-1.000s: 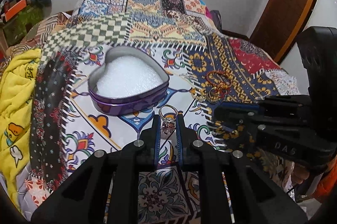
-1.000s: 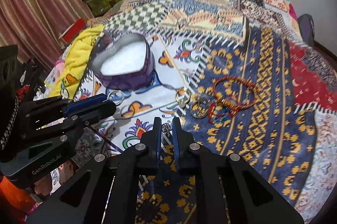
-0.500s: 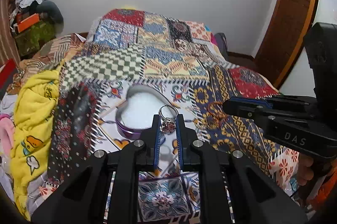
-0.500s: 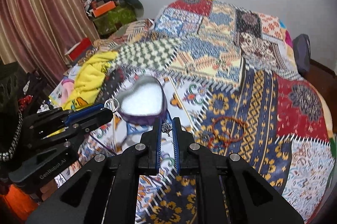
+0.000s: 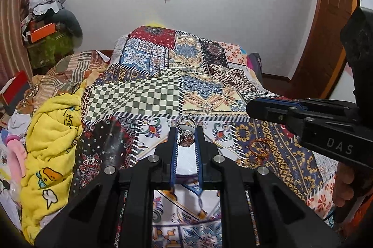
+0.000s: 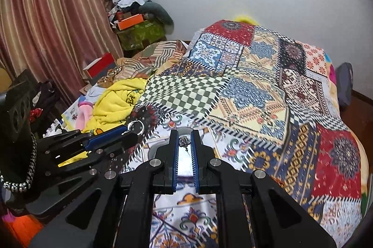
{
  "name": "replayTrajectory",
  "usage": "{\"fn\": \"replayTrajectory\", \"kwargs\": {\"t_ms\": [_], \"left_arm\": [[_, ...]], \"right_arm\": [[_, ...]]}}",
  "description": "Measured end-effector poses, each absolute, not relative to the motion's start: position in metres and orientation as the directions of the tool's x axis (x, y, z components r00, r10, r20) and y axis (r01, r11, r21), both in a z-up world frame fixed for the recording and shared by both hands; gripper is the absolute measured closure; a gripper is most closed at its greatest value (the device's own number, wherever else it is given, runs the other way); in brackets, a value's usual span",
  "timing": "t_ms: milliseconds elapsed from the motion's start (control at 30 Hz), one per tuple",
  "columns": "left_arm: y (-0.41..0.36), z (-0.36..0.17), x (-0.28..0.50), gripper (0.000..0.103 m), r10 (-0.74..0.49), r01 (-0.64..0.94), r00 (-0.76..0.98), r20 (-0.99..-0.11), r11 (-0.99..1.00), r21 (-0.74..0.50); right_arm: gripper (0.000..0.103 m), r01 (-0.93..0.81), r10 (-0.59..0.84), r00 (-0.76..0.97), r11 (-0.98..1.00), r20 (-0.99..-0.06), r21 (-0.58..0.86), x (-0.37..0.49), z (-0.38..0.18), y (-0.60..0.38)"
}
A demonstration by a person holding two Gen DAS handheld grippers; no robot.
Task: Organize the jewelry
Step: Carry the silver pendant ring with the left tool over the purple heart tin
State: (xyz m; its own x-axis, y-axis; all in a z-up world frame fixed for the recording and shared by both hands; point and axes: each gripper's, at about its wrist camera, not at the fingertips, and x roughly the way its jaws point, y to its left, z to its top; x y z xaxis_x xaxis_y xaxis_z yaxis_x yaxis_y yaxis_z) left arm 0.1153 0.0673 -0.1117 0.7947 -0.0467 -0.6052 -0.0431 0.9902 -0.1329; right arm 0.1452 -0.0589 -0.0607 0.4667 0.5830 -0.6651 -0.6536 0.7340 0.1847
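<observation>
silver ring (image 5: 185,136) in left gripper (image 5: 185,131), small pendant (image 6: 184,141) in right gripper (image 6: 184,139)

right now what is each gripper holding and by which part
The left gripper pinches a ring by its stone end, band sticking up. The right gripper pinches a small silver ornament at the fingertips; which part cannot be told.

Silver ring (image 5: 185,136) with pinkish stone, upright; small dark pendant (image 6: 184,141); bracelets (image 5: 258,150) on quilt
</observation>
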Motion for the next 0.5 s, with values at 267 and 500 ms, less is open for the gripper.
{"fn": "replayTrajectory", "kwargs": {"t_ms": [267, 500], "left_arm": [[0.087, -0.14, 0.138, 0.09, -0.074, -0.063, 0.75, -0.657, 0.981, -0.183], [0.082, -0.166, 0.152, 0.09, -0.12, -0.034, 0.701, -0.704, 0.979, -0.2]], "right_arm": [[0.094, -0.685, 0.596, 0.425, 0.704, -0.681, 0.189, 0.159, -0.074, -0.034], [0.094, -0.682, 0.586, 0.354, 0.695, -0.729, 0.227, 0.178, -0.101, -0.023]]}}
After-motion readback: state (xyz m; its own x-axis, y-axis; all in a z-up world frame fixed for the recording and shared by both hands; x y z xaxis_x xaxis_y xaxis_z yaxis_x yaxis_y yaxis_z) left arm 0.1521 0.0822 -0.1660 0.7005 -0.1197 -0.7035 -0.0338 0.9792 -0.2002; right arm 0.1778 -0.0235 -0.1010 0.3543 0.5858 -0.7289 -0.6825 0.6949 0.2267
